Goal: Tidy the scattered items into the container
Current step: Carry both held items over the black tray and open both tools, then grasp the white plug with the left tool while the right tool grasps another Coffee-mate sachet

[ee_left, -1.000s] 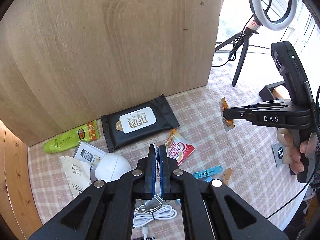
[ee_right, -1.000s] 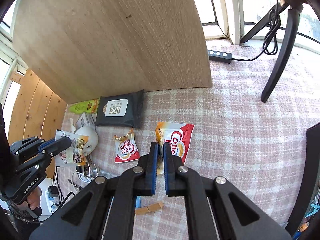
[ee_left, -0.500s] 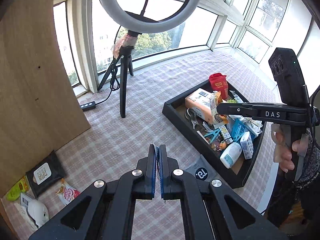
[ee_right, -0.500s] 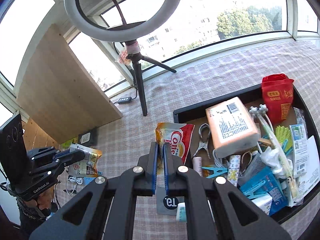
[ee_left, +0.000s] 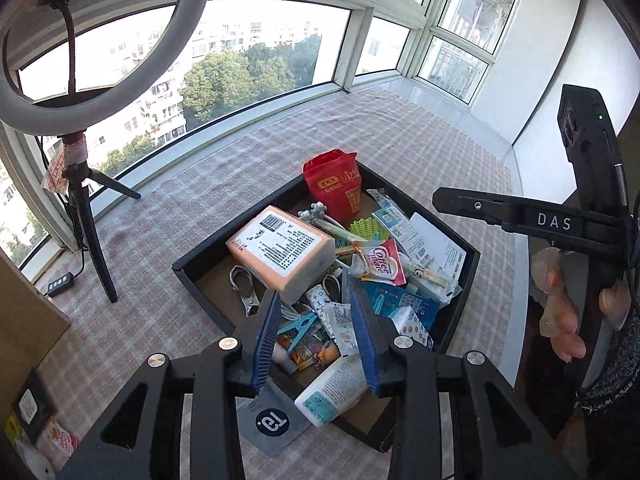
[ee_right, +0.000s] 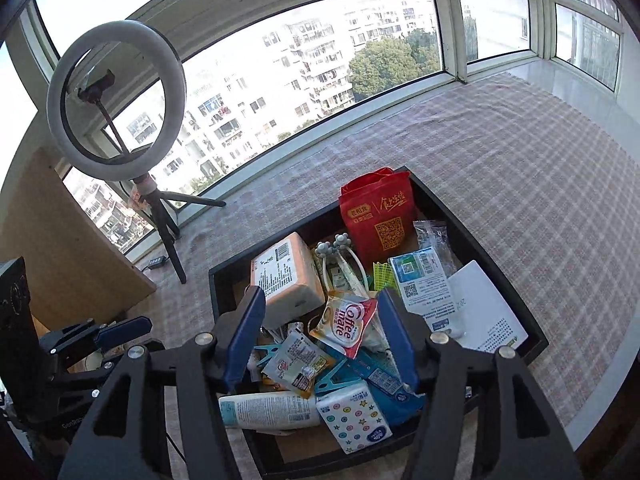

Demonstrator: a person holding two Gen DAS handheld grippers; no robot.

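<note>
**Ana:** Clutter is the worry. The black tray (ee_right: 448, 208) is heaped, and the Coffee-mate sachet (ee_right: 347, 322) lies on top of the pile, between the fingers of the right claw (ee_right: 320, 336), which stands apart and holds nothing.

**Ben:** And the left claw (ee_left: 316, 336)?

**Ana:** Also apart and empty, hovering over the near corner of the tray, above a blue clothes peg (ee_left: 298, 330) and a white tube (ee_left: 332, 390). That tube leans on the tray's near wall with one end over the rim. I'd judge a careless sweep of either claw could tip it back onto the tabletop (ee_left: 168, 240).

**Ben:** Anything else loose?

**Ana:** The sachet sits on sloping packets beside the peach box (ee_left: 280, 252). More dropped on top might slide it off toward the edge.

**Ben:** What's left outside?

**Ana:** A grey packet (ee_left: 272, 420) lies against the tray's near corner, and a few items show at the far left by the wooden board (ee_left: 24, 320). Reaching back for them, the two claws are near each other and could collide over the tray.
</note>
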